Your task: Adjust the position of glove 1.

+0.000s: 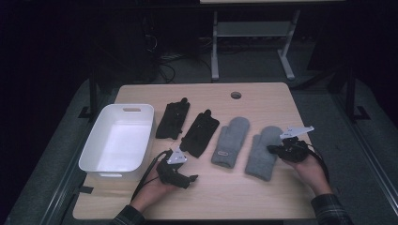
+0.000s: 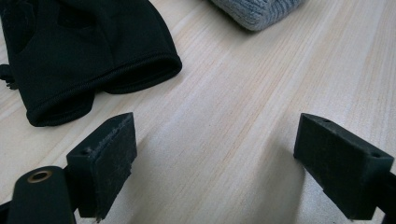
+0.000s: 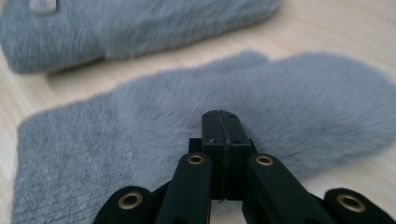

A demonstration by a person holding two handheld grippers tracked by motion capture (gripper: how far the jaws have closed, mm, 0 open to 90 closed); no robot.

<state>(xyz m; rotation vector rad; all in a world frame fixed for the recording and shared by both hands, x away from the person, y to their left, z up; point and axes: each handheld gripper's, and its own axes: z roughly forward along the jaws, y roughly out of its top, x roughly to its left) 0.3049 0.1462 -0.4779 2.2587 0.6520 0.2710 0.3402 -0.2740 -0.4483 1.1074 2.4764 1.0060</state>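
Two black gloves [image 1: 172, 119] [image 1: 200, 132] and two grey mittens [image 1: 230, 142] [image 1: 262, 154] lie in a row across the wooden table [image 1: 211, 197]. My left gripper [image 1: 187, 177] rests near the front edge, below the second black glove. Its jaws stand wide open [image 2: 217, 135] over bare wood, with the black glove's cuff [image 2: 93, 46] and a grey mitten's cuff [image 2: 257, 11] beyond them. My right gripper [image 1: 272, 149] is at the right edge of the right-hand mitten. Its jaws are shut flush together [image 3: 222, 116] just over the furry mitten [image 3: 140, 140], nothing visible between them.
A white plastic bin [image 1: 124, 107] stands at the table's left side. A round cable hole [image 1: 236, 95] sits near the far edge. The other mitten [image 3: 140, 28], with a small label, lies beyond the right gripper. Dark floor and a desk frame lie behind the table.
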